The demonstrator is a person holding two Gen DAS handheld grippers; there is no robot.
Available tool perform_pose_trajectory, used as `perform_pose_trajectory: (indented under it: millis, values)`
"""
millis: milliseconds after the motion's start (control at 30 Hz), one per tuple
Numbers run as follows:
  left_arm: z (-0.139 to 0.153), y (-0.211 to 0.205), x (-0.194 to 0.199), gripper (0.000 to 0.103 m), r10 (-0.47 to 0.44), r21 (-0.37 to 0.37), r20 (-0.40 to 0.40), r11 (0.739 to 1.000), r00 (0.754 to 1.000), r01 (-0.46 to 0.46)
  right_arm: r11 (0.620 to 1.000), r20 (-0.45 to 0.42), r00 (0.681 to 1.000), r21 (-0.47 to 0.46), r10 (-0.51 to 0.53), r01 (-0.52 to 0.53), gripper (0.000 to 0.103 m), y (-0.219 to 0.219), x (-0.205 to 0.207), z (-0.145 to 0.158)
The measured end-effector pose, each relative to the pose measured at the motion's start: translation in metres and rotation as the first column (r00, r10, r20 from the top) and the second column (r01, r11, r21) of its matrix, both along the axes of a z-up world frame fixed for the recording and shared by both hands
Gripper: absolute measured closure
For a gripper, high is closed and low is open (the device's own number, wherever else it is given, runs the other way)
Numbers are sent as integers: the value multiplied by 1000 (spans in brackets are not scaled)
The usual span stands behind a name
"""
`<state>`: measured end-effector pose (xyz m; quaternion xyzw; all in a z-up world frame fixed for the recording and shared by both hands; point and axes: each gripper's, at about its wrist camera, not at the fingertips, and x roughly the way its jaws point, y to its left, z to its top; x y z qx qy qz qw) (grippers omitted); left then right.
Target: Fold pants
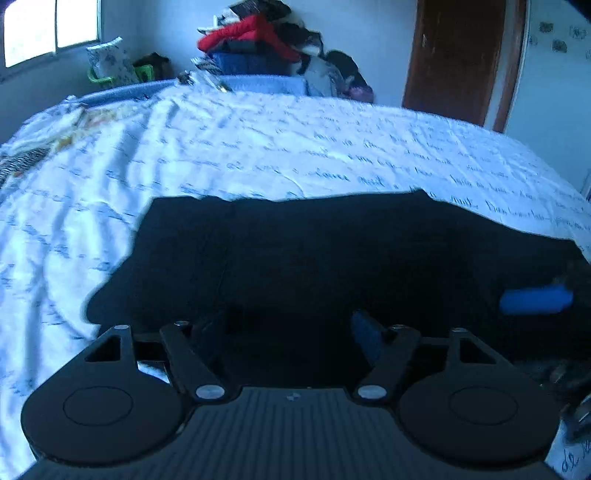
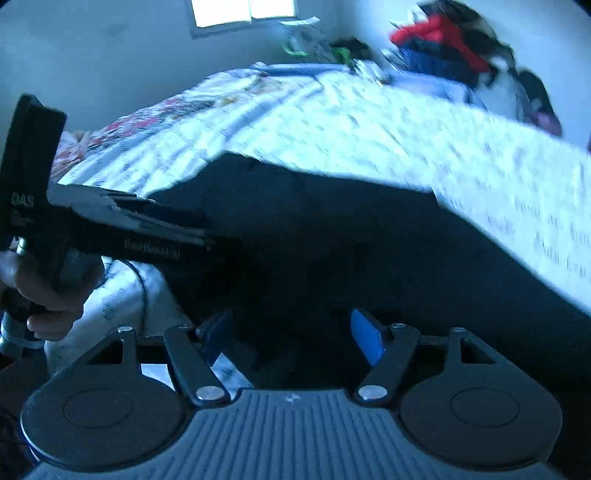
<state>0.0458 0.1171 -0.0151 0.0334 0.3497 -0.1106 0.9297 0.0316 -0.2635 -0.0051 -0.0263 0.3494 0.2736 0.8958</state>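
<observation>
Black pants (image 1: 314, 251) lie flat across a white bed sheet with blue script (image 1: 258, 147). My left gripper (image 1: 288, 332) hovers over their near edge, its jaws wide apart with only cloth below them. At the right, a blue fingertip (image 1: 535, 301) of the right gripper shows over the pants. In the right wrist view the pants (image 2: 351, 240) run diagonally over the sheet (image 2: 332, 122). My right gripper (image 2: 291, 332) stands open above the dark cloth, pinching nothing. A hand (image 2: 55, 306) holds the left tool at the left edge.
A heap of red, blue and dark clothes (image 1: 258, 44) sits beyond the bed's far side. A brown door (image 1: 458, 55) is at the back right and a bright window (image 1: 48, 26) at the back left. A flowered blanket (image 2: 122, 125) covers the bed's far left.
</observation>
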Motion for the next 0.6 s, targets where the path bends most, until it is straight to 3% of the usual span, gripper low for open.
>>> perform_pose_trajectory:
  millis: [100, 167, 267, 367, 600]
  values:
    - [10, 28, -4, 28, 79, -24, 25, 997, 997, -79, 999, 122, 992, -17, 41, -39, 32, 19, -2, 32]
    - [15, 50, -4, 28, 161, -52, 33, 986, 986, -159, 994, 217, 972, -77, 88, -73, 32, 41, -3, 48]
    - [22, 87, 0, 37, 289, -113, 17, 952, 957, -285, 968, 285, 941, -217, 183, -123, 32, 88, 1, 48]
    - [23, 121, 4, 39, 381, -197, -51, 903, 923, -383, 931, 308, 908, -314, 284, -184, 32, 127, -4, 33]
    - [16, 150, 8, 37, 324, -380, -227, 839, 919, -389, 826, 304, 848, -510, 435, -241, 32, 186, -19, -10]
